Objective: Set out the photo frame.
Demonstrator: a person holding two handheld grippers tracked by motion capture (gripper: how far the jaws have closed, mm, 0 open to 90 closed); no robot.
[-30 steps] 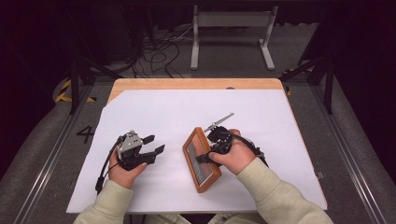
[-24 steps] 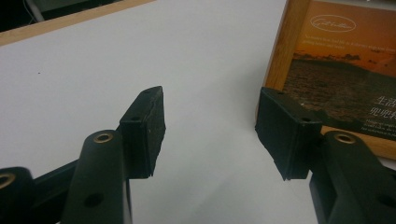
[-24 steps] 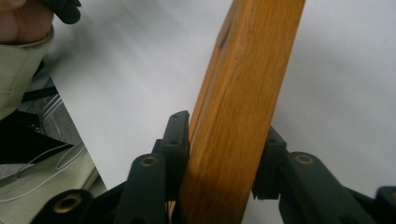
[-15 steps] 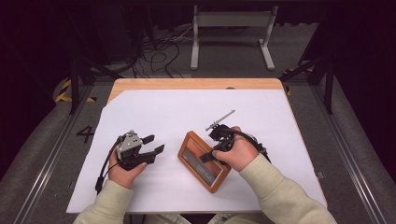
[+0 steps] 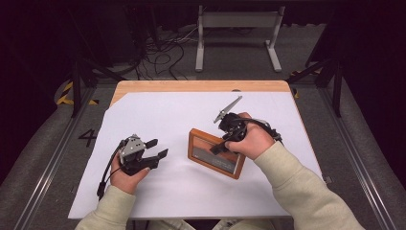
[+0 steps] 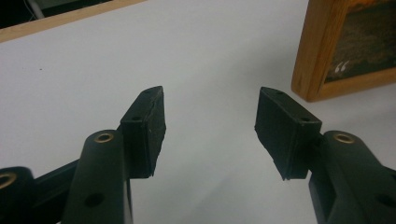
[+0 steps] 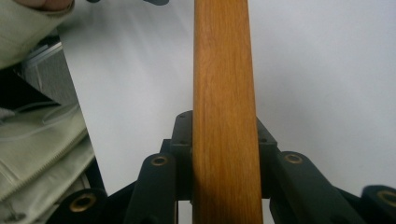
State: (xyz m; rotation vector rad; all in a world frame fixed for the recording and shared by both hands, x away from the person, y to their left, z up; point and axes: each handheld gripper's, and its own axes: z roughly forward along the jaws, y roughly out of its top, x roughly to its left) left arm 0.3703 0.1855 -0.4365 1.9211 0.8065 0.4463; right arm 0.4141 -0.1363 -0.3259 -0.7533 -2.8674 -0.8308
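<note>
- The worktop [image 5: 158,108] is a pale wooden top almost wholly covered by a white sheet, presumably to give a plain, clean surface for the work.
- At the left, the left hand-held gripper [image 5: 157,148] sits low over the sheet in the person's left hand. Its jaws are spread with nothing between them; in the left gripper view the black pads [image 6: 145,125] stand well apart over bare white. I judge it is waiting, aimed toward the frame so it can take or steady it.
- Just right of centre, the frame [image 5: 215,153], a small wooden picture frame with a dark picture, is tilted up off the sheet. Its near-left part looks close to the sheet and its far-right edge is raised; whether a corner touches I cannot tell.
- At the right, the right hand-held gripper [image 5: 229,139] pinches the frame's wooden edge. Its jaws have just been closing, and in the right gripper view the frame [image 7: 224,93] runs straight up between the pads, clamped on both sides. Gripping the rim rather than the face likely keeps the picture untouched and lets the frame be stood upright.
</note>
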